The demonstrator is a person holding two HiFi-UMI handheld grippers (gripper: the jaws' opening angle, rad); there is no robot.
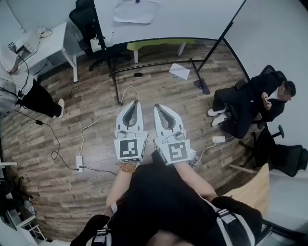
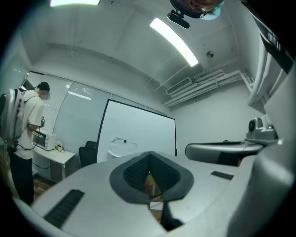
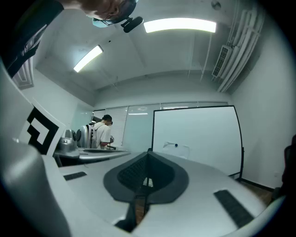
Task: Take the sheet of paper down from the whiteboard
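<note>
Left hand-held gripper (image 1: 134, 103), right hand-held gripper (image 1: 161, 106): side by side, level, well short of whiteboard (image 1: 192, 19). Both jaw pairs together, nothing between. Sheet of paper (image 1: 135, 11) on whiteboard's lower left part, small dark magnet (image 1: 137, 1) at its top edge.

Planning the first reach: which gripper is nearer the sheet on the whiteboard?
Left, narrowly. In the head view the left gripper lies directly below the sheet; the right gripper is beside it, offset rightward. Both are far from it.
</note>
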